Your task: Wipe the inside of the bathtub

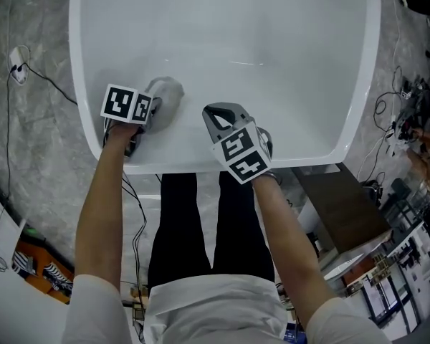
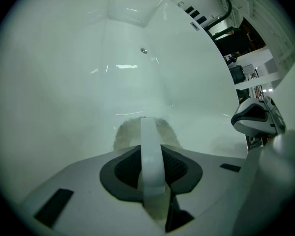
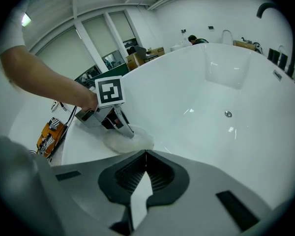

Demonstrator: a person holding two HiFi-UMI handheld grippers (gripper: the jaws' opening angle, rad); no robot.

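**Cloth pressed to the near wall of the tub**

The white bathtub fills the upper part of the head view, its near end just in front of the person's legs. A pale cloth lies bunched against the sloping inside wall at that near end, low and to the left. The left gripper has its jaws closed on the cloth; in the left gripper view a strip of the fabric runs between the dark pads and the rest of the cloth spreads on the tub wall just past the tips. The right gripper hangs just beside it, over the same near wall and apart from the cloth, with its jaws brought together at the tips and nothing between them. From the right gripper view the left gripper leans down onto the cloth. The drain sits farther along the tub floor, well apart from both. Cables trail over the grey floor left of the tub.
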